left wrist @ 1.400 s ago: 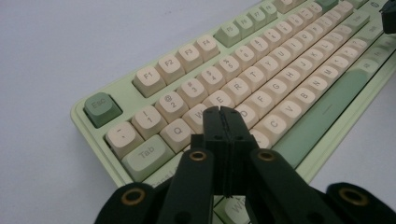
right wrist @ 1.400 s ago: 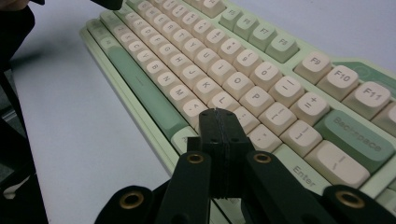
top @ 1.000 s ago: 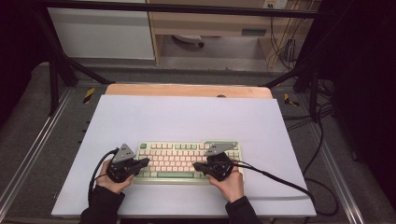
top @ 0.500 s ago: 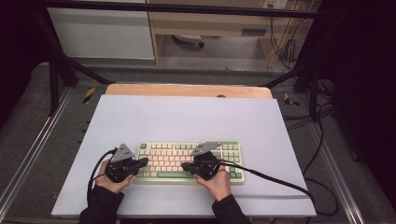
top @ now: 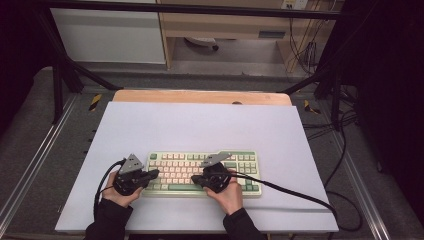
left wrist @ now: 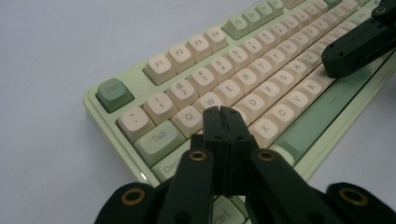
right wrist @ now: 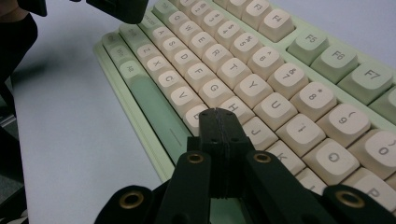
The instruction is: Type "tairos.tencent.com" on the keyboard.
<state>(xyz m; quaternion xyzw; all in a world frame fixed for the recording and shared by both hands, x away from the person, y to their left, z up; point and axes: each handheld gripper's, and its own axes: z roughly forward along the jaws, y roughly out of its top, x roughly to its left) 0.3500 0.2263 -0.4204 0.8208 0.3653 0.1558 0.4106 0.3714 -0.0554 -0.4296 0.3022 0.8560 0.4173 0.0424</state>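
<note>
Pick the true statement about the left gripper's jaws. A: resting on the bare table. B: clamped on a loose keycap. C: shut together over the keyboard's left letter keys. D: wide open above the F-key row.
C: in the left gripper view, the left gripper has its jaws pressed together with nothing between them, over the keyboard near the left-hand letter keys.
</note>
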